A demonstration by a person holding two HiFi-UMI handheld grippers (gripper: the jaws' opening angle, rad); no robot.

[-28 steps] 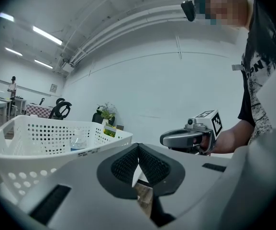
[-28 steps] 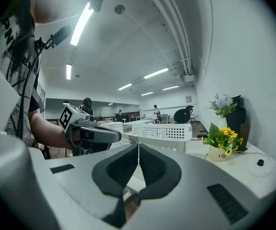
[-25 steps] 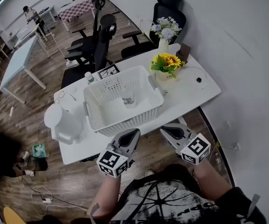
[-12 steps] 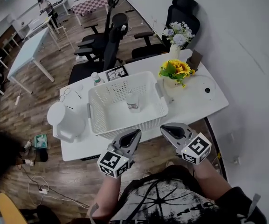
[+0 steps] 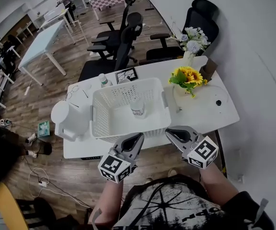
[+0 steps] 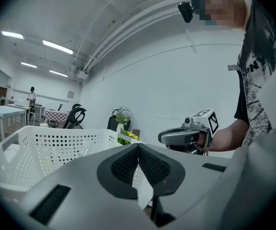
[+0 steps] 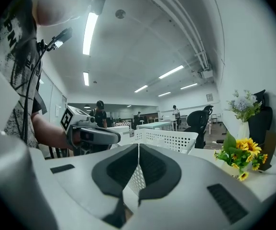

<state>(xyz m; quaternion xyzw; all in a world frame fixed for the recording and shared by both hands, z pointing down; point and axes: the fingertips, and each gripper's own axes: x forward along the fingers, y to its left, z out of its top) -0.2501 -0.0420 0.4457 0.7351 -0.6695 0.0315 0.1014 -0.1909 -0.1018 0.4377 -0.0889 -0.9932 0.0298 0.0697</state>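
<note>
The left gripper [image 5: 138, 137] and right gripper [image 5: 169, 132] hang side by side, each with its jaws pressed together and empty. Just ahead of both stands a white perforated basket [image 5: 124, 128] with a clear container [image 5: 138, 107] inside. Sunflowers [image 5: 188, 75] stand farther off, ahead of the right gripper.

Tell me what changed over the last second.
The head view drew back, showing more floor around the white table. The left hand-held gripper and the right hand-held gripper barely shifted, jaws shut, holding nothing. The basket, the cup inside it and sunflowers stayed put.
</note>
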